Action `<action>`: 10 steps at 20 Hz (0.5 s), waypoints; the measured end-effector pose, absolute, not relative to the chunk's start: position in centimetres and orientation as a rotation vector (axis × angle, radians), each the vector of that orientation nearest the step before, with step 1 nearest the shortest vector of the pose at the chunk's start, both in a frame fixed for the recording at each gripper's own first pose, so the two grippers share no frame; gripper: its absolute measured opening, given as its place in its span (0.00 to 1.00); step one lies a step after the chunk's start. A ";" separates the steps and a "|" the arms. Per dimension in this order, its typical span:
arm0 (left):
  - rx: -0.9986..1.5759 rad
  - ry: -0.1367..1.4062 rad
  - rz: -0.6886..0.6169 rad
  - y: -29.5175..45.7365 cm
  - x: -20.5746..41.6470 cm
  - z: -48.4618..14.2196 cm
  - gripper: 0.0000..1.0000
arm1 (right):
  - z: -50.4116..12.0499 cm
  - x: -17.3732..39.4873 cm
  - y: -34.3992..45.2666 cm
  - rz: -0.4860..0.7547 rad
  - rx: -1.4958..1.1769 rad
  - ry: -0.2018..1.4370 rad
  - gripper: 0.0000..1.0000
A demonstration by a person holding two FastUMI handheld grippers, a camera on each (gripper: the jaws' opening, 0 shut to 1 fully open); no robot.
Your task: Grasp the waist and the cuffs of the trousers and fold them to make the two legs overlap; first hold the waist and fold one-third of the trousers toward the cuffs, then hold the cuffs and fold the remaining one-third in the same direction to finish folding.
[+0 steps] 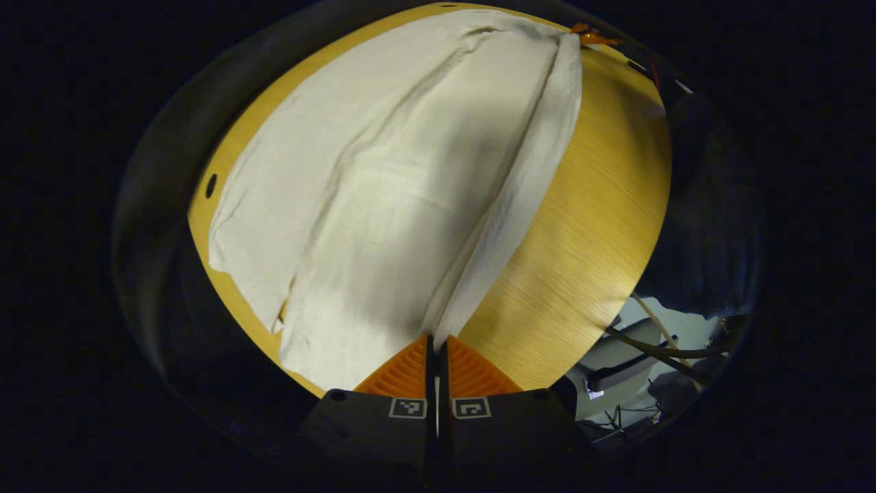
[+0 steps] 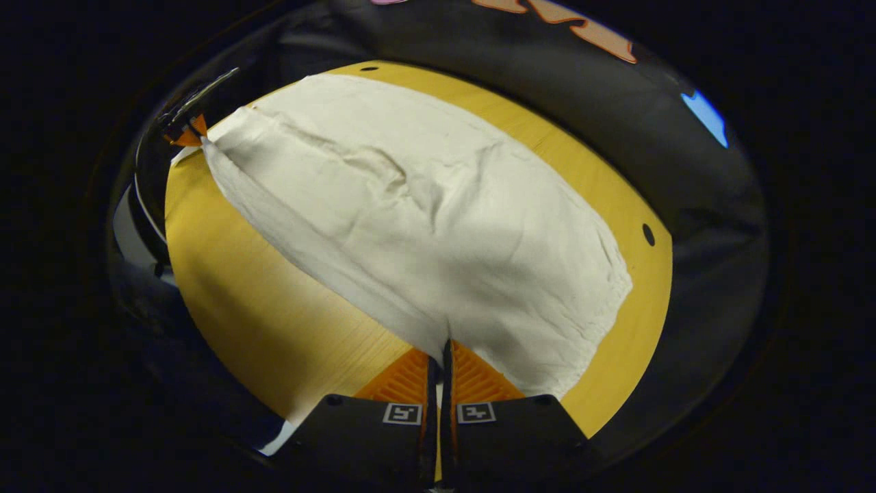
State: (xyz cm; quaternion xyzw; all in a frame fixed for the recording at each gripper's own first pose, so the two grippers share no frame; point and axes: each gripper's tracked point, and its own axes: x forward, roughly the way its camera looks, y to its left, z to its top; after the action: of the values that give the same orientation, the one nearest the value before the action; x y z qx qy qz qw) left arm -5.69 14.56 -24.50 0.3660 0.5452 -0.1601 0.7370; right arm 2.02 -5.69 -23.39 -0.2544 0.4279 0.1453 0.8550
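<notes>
Pinching creased white trousers (image 1: 383, 205) over grained wooden table (image 1: 588, 226), both tools.

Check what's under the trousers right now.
The white trousers lie on the wooden table, whose bare top shows beside them. The left hand-held gripper and right hand-held gripper each pinch an edge. Whatever lies beneath the cloth is covered.

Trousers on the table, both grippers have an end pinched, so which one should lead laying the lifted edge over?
Hard to separate: the left gripper and the right gripper are each shut on an end of the trousers, the edge stretched between them above the wooden table. Probably both should move together.
</notes>
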 end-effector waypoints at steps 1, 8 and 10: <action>0.800 1.161 -0.310 14.6 -3.9 -23.3 0.00 | -22.4 3.2 -5.6 0.273 -0.510 0.869 0.05; 0.863 0.966 -0.099 12.9 9.6 -17.3 0.00 | -16.6 12.2 -5.0 0.140 -0.313 0.687 0.05; 0.846 0.925 -0.032 11.7 13.9 -16.9 0.00 | -14.8 15.2 -5.0 0.114 -0.273 0.631 0.05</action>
State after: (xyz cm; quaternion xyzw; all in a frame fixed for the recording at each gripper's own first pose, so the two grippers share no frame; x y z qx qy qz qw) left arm 13.93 11.70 -16.87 0.3959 0.4328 -0.0147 0.8098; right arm 15.17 -5.00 -14.85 -0.1336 0.3094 0.0556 0.9399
